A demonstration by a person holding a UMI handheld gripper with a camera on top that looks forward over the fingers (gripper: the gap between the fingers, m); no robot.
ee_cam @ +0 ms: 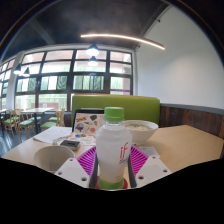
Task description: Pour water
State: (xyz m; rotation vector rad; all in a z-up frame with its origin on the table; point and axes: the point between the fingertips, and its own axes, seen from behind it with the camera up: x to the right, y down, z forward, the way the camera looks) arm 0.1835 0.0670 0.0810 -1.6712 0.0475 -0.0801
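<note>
A clear plastic water bottle (112, 150) with a green cap and a pink-lettered label stands upright between my fingers. My gripper (112, 166) is shut on the bottle, its purple pads (88, 161) pressing on both sides of it. The bottle's green base shows low between the fingers. A white bowl (139, 130) stands just beyond the bottle to the right. Another white bowl (52, 157) sits on the table to the left of the fingers.
The pale table (185, 145) stretches ahead. A printed leaflet (87, 124) and a small dark object (69, 143) lie beyond the left bowl. A green bench back (125, 105) stands behind the table, with windows and chairs further off.
</note>
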